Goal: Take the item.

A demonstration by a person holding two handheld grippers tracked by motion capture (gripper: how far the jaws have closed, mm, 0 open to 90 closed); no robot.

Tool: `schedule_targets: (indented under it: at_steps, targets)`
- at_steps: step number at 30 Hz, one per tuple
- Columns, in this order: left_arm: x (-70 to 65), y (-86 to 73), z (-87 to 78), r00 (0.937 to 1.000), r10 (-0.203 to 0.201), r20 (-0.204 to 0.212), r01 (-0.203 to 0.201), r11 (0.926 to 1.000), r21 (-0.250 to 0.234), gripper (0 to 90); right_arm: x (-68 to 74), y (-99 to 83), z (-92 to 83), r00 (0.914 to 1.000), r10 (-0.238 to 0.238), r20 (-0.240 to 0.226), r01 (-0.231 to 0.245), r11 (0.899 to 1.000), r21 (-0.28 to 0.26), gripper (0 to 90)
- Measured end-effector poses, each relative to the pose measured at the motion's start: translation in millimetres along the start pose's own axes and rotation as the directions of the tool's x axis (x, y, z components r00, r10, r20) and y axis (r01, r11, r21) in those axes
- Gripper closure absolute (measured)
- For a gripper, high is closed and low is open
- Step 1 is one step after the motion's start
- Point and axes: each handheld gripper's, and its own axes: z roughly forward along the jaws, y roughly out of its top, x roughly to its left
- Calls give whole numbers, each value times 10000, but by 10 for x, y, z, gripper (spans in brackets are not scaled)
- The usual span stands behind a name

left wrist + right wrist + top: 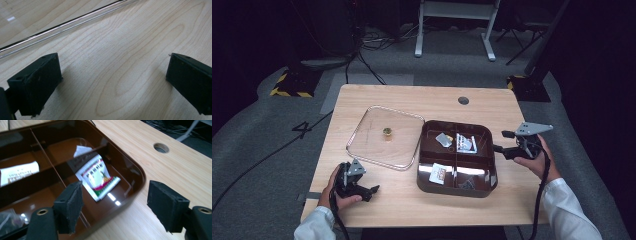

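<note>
Dark studio room, grey carpet, cables on the floor; a light wooden counter (412,200) carries the work.

Item in hand: a brown compartment tray (484,187) at the counter's right-centre, divided in four, holding small sachets; one printed sachet (98,178) lies in the far right compartment. Judged a glossy, rigid plastic: light, stiff, slippery at the rim. The sachets look thin, soft and light; best pinched at a free edge or corner, not flat against the floor.

A clear lid (384,137) with a small gold knob (387,131) lies just left of the tray.

Right tool (499,147): jaws spread, empty, at the tray's right rim. Left tool (374,190): jaws spread, empty, near the lid's front edge.
</note>
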Motion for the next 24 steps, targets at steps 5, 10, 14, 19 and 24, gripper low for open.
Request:
schedule_targets:
  at_steps: [5,10,14,19,24]
  targets:
    - [0,0,0,10000,-2,0,2,10000,0,1,76,122,167,9991,-285,-315,290,9995,161,305]
    - [0,0,0,10000,2,-3,-2,10000,1,1,120,199,350,9975,-439,-558,467,9977,485,321]
    - [0,0,0,10000,6,-1,-6,10000,2,1,123,238,443,9965,-501,-671,544,9964,645,341]
    - [0,0,0,10000,1,-2,-1,10000,1,1,141,284,570,9947,-673,-774,744,9929,931,363]
    - [0,0,0,10000,1,-3,-1,10000,0,2,177,300,726,9920,-903,-877,1023,9843,1441,378]
